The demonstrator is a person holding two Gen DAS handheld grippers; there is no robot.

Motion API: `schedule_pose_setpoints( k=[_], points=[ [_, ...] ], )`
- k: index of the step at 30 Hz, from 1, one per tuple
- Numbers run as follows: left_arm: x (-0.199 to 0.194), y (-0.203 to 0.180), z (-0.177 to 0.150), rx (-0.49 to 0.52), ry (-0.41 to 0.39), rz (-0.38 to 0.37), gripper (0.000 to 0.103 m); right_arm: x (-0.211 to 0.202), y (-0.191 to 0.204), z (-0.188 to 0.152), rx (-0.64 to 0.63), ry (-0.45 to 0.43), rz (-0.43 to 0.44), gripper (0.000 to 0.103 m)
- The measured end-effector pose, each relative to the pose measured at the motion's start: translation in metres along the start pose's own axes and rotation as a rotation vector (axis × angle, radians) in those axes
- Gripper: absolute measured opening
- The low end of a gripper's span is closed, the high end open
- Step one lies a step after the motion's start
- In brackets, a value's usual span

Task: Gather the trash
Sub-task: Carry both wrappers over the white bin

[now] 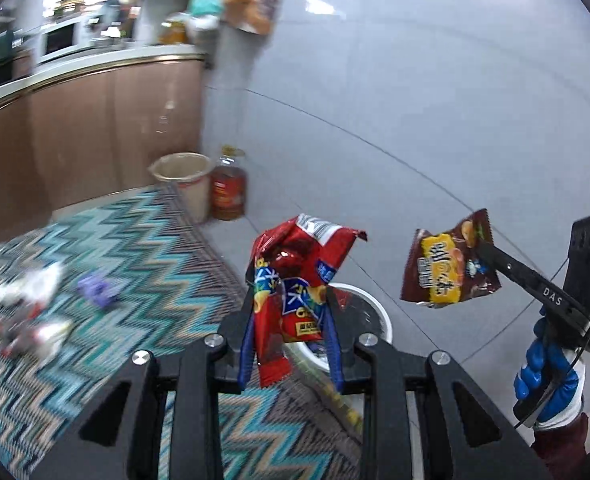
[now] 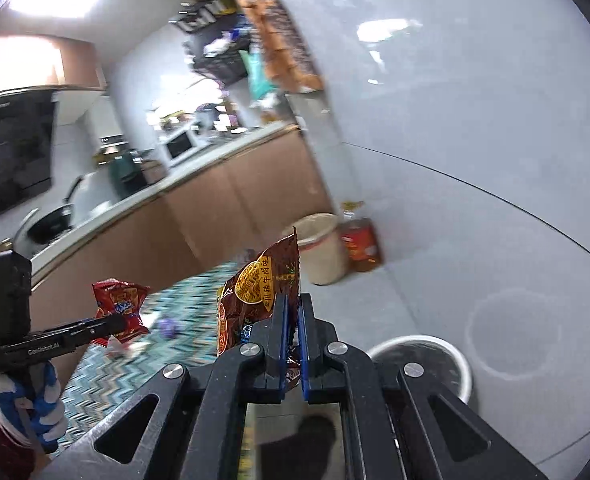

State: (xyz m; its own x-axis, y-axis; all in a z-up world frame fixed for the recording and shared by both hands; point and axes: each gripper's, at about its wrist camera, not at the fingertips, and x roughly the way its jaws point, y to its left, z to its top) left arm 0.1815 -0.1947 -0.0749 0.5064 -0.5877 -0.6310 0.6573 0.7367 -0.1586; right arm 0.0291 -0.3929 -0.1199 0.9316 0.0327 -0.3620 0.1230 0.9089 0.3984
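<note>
Left gripper (image 1: 291, 300) is clamping a crumpled red snack bag (image 1: 295, 276), hanging it above the white bin (image 1: 379, 316). Right gripper (image 2: 293, 312) is pinching a brown noodle wrapper (image 2: 255, 292) between closed blue pads, held in the air up and left of the bin. Beyond the bin, on the zigzag rug (image 1: 143, 280), blurred scraps of litter (image 1: 27, 312) are lying. Farther off, a beige bucket (image 1: 187, 180) and an oil bottle (image 1: 227, 188) are standing by the wall.

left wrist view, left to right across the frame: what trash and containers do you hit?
White crumpled trash on the rug → purple scrap → beige bin → oil bottle → red snack bag in the left gripper → brown snack bag in the right gripper.
</note>
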Motion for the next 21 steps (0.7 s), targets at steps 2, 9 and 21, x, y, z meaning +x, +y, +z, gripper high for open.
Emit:
schedule_pose_setpoints(
  k=[2,9,21],
  points=[
    [0.033,-0.019,0.009,0.037,0.044,-0.019,0.028,0.006,-0.017,-0.001,0.018,0.015,-0.049,0.005],
    [0.135,-0.06,0.019,0.088,0.183,-0.068,0.029,0.036,-0.055,-0.008,0.006,0.085,-0.173,0.006],
    [0.251,-0.085,0.009,0.064,0.335,-0.09,0.04,0.104,-0.113,-0.025,0.056,0.216,-0.254,0.007]
  ],
)
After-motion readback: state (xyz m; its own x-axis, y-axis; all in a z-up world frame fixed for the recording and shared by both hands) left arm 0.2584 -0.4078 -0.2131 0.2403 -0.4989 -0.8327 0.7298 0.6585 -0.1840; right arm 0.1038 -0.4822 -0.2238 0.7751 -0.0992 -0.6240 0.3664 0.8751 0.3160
